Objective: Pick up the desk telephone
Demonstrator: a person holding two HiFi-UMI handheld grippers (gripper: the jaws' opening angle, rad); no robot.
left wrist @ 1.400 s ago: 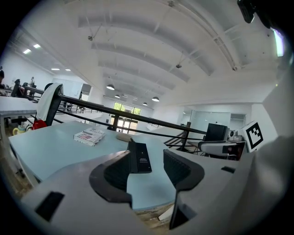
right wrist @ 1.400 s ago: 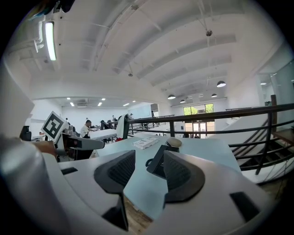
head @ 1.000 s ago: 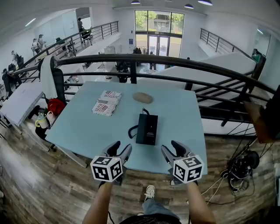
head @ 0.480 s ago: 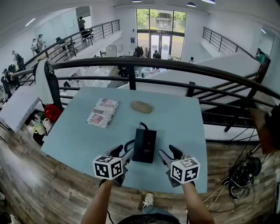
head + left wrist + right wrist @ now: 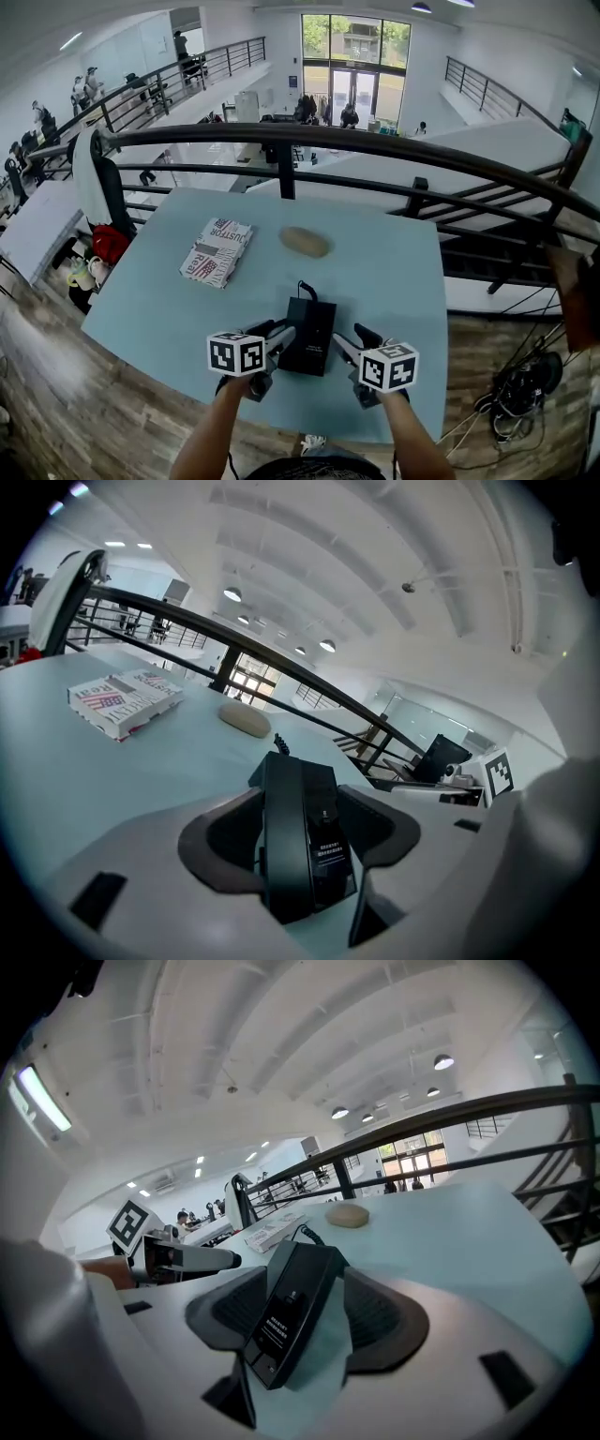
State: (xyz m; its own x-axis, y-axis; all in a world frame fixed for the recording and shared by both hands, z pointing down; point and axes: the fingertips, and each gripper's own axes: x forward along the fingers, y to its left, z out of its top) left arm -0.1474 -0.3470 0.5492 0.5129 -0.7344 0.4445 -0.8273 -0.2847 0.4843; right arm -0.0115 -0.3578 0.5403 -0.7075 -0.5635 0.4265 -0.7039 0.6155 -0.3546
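Note:
The black desk telephone [image 5: 310, 330] lies flat on the light blue table [image 5: 394, 272], its cord [image 5: 302, 286] at the far end. My left gripper [image 5: 272, 339] hovers at the phone's near left corner and my right gripper [image 5: 348, 345] at its near right corner. Both have just been opening their jaws and are open. In the left gripper view the phone [image 5: 302, 855] shows in the gap of the left gripper [image 5: 300, 799], the pads apart from it. In the right gripper view the phone [image 5: 286, 1321] lies likewise between the pads of the right gripper [image 5: 305, 1281], untouched.
A printed book [image 5: 217, 251] lies at the table's far left and a tan oval lump [image 5: 305, 242] behind the phone. A dark metal railing [image 5: 281, 141] runs along the table's far edge. The near table edge is just under my grippers, wooden floor [image 5: 56, 394] below.
Both grippers have moved forward and down, from the table's near edge to the phone's near end. Their jaws stand wider than before.

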